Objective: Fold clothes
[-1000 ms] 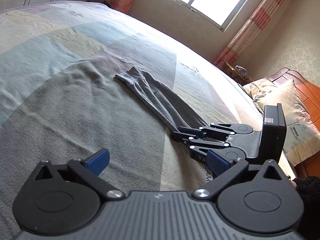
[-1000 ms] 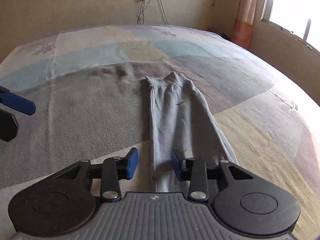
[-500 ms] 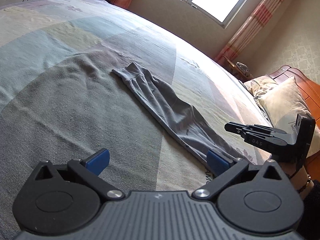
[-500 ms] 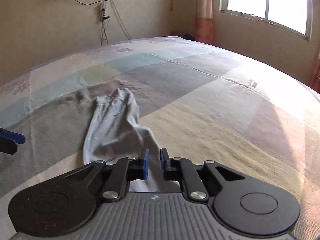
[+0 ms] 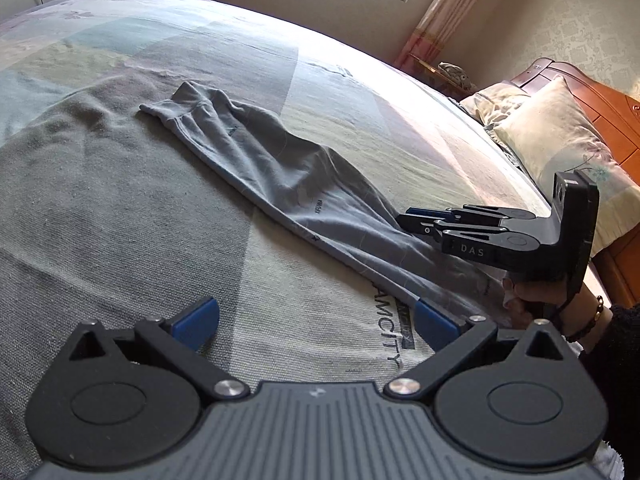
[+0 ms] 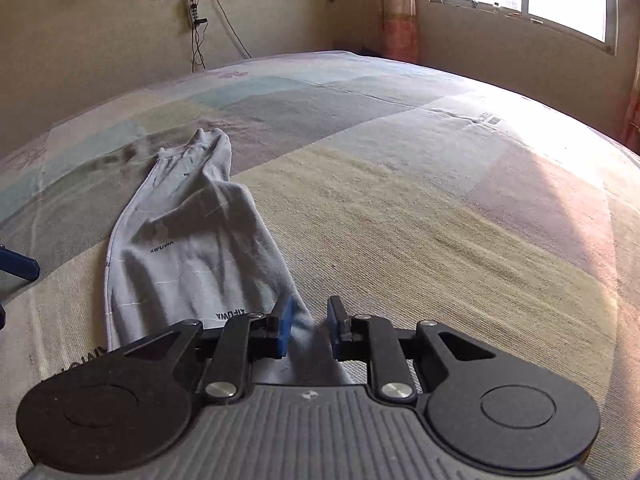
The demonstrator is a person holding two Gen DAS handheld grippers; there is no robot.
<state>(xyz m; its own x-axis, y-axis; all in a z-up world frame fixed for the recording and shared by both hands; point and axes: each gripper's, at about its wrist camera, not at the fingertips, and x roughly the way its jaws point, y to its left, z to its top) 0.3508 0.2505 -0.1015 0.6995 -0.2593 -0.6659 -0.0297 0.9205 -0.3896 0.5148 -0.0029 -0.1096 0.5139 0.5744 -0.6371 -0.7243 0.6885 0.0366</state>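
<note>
One garment [image 5: 280,184], two tools.

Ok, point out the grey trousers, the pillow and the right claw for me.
grey trousers [image 5: 280,176]: left wrist view, mid-leg fabric.
pillow [image 5: 560,136]: left wrist view, middle of its pale cover.
right claw [image 6: 308,330]: right wrist view, midway between its blue fingertips.

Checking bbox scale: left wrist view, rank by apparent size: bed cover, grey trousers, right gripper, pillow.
1. bed cover
2. grey trousers
3. right gripper and pillow: look alike in extent, and the gripper is nearer the camera, so unranked.
</note>
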